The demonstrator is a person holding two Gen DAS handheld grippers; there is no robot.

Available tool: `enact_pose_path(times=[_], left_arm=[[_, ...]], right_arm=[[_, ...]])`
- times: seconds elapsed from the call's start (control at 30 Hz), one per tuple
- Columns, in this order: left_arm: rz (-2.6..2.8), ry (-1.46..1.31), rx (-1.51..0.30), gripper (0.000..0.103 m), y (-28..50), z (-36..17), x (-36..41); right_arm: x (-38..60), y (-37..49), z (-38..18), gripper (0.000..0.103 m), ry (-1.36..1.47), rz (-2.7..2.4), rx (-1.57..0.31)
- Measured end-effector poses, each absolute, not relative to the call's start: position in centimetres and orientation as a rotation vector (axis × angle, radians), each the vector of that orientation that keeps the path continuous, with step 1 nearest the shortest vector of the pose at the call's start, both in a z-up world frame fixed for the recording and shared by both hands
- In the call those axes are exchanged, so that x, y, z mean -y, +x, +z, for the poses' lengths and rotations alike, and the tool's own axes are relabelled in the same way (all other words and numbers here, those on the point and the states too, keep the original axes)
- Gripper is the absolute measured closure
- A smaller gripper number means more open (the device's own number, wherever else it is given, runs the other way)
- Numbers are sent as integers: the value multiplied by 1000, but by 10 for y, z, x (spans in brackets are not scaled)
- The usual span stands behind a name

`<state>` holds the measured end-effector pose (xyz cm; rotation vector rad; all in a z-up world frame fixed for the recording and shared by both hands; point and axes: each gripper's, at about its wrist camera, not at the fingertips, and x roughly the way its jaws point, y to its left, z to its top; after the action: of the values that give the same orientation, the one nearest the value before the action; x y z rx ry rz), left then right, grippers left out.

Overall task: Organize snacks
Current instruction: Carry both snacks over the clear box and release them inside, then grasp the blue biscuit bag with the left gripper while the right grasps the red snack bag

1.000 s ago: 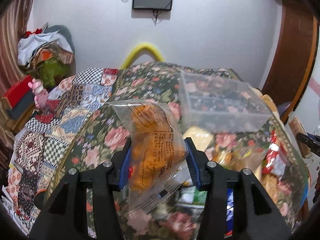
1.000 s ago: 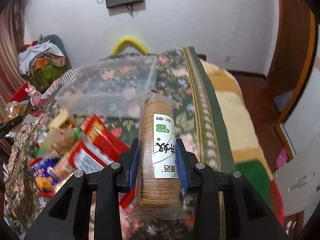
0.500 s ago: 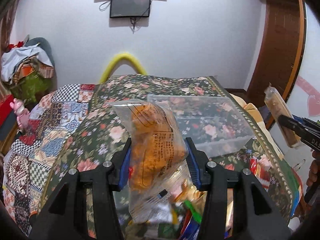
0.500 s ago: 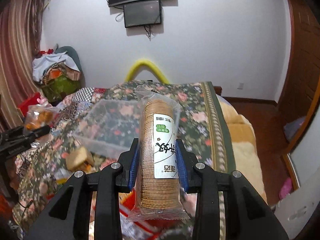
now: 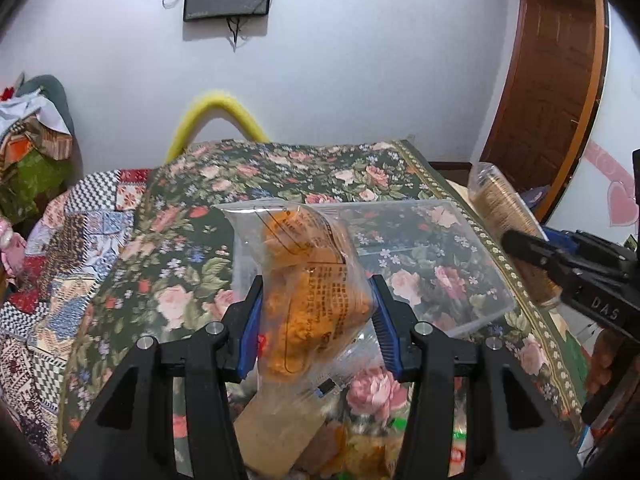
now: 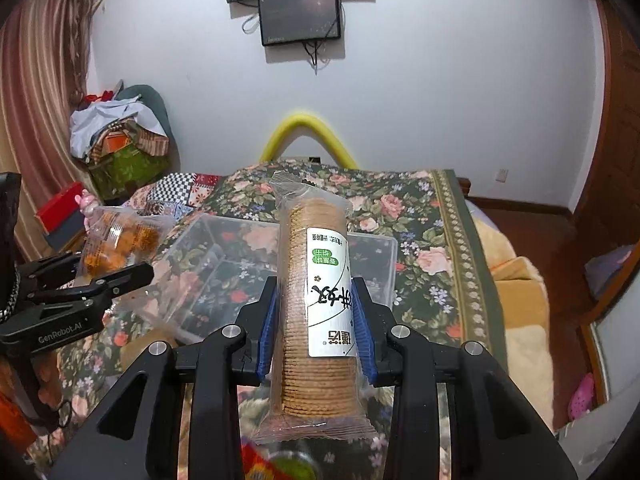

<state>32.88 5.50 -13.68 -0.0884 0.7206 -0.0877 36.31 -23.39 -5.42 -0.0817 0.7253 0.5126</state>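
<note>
My left gripper (image 5: 318, 312) is shut on a clear bag of orange snacks (image 5: 312, 300), held up over the flowered bedspread. My right gripper (image 6: 316, 316) is shut on a tall sleeve of round crackers (image 6: 316, 296) with a white label. A clear plastic bin (image 5: 432, 268) lies on the bed just beyond both packets; in the right wrist view the bin (image 6: 216, 264) sits behind the cracker sleeve. Each view shows the other gripper: the left gripper (image 6: 116, 276) with the orange bag (image 6: 116, 240), and the cracker sleeve (image 5: 508, 220) at the right.
Several loose snack packets (image 5: 352, 440) lie on the bedspread under the grippers. A patchwork quilt (image 5: 60, 280) covers the bed's left side. A yellow curved bar (image 6: 308, 132) stands at the far end, piled clothes (image 6: 120, 140) at the left, a wooden door (image 5: 548, 80) at the right.
Both grippers have moved across the bed with their packets still held. The clear bin now sits straight ahead of both, and the loose packets have slid lower in the views.
</note>
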Motion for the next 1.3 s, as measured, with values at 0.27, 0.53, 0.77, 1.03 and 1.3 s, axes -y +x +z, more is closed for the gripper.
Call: enact_pose_path(times=[0.27, 0.53, 0.77, 1.03, 1.3], left_arm=[[-76, -81, -807, 54, 364, -166, -53], [-95, -76, -879, 54, 383, -190, -47], [-106, -38, -887, 53, 382, -195, -39], [-109, -54, -897, 52, 378, -187, -43], [-106, -63, -822, 49, 347, -143, -52]], right_arm=[[221, 393, -79, 72, -91, 518, -816], [212, 398, -101, 72, -126, 535, -886], [211, 406, -112, 71, -127, 547, -938], [207, 398, -101, 68, -178, 550, -912], [216, 382, -67, 51, -170, 554, -830]])
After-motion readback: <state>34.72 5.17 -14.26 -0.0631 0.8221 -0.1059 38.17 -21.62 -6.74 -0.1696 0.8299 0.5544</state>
